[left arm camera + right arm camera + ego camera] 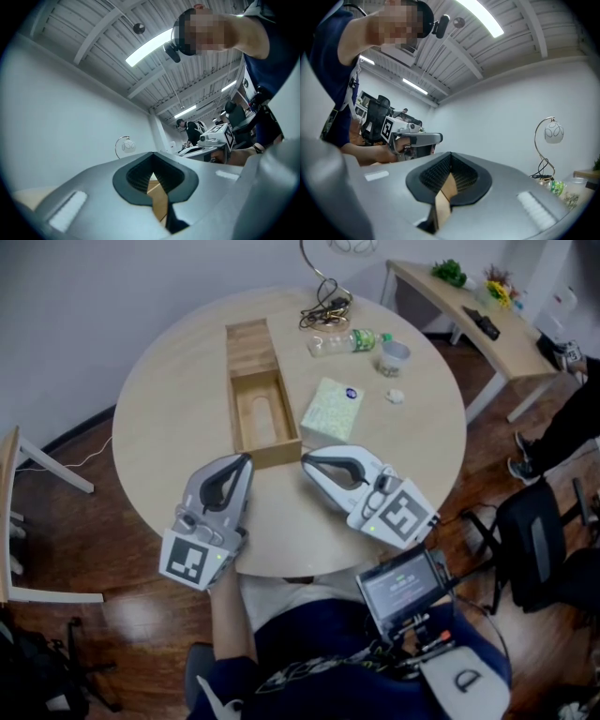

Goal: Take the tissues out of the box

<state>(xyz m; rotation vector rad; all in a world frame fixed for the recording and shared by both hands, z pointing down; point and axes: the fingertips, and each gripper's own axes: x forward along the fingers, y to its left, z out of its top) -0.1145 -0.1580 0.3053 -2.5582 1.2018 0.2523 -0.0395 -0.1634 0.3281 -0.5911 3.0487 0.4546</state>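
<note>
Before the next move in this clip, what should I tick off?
1. Tissue pack out of the wooden box, lying on the table beside it: ok.
2. Box interior empty: ok.
3. Left gripper shut, holding nothing: ok.
4. Right gripper shut, holding nothing: ok.
5. Gripper tips clear of the box's near end: cannot tell.
</note>
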